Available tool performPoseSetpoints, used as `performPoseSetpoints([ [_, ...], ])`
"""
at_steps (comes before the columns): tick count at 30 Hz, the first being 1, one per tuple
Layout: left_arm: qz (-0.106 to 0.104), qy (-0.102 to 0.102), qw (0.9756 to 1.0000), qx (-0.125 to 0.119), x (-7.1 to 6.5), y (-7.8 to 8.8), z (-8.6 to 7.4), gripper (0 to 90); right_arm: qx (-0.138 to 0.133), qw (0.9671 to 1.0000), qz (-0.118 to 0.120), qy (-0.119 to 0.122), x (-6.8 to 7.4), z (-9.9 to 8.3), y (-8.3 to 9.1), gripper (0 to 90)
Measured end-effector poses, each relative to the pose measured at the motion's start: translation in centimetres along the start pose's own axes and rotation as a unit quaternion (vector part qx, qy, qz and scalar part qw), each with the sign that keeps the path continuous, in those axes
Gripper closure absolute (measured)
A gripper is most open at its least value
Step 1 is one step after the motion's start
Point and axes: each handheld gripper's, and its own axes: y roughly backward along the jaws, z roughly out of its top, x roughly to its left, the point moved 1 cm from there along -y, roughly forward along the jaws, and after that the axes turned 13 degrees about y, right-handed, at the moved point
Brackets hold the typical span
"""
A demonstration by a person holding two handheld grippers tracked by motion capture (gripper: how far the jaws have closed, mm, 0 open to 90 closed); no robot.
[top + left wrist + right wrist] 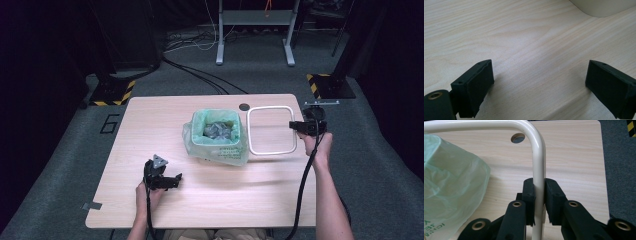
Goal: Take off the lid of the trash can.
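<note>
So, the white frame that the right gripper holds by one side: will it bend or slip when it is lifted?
The white frame looks like a stiff bent tube, so it probably keeps its shape. Its surface is smooth and glossy, and the right gripper pinches only one bar, so it may swing or slide between the fingers. Being an open loop, it seems light.

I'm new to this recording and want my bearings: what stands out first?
A small bin lined with a pale green plastic bag sits mid-table. Right of it, the right gripper is clamped on the far-right side of a cream rounded-rectangle rim frame. The left gripper rests open near the front-left.
</note>
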Motion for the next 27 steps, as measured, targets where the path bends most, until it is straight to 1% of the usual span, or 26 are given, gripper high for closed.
performPoseSetpoints([
  [1,0.0,0.0,1.0,0.0,0.0,0.0,0.0,7.9,0.002,1.0,0.0,-0.004,-0.1,-0.1,-0.1,79.1],
  [2,0.0,0.0,1.0,0.0,0.0,0.0,0.0,7.9,0.004,1.0,-0.001,-0.003,-0.2,-0.2,-0.3,79.1],
  [10,0.0,0.0,1.0,0.0,0.0,0.0,0.0,7.9,0.018,0.9997,-0.003,-0.016,-1.1,-1.0,-1.1,79.0],
  [16,0.0,0.001,1.0,0.0,0.0,0.0,0.0,8.2,0.031,0.9993,-0.005,-0.018,-1.5,-1.6,-1.9,79.0],
  [23,0.001,0.001,1.0,0.0,0.0,0.0,0.0,8.3,0.041,0.9985,-0.008,-0.035,-2.1,-2.5,-2.7,79.0],
  [27,0.0,0.001,1.0,0.0,0.0,0.0,0.0,8.3,0.045,0.9983,-0.007,-0.037,-2.3,-2.9,-3.0,79.0],
])
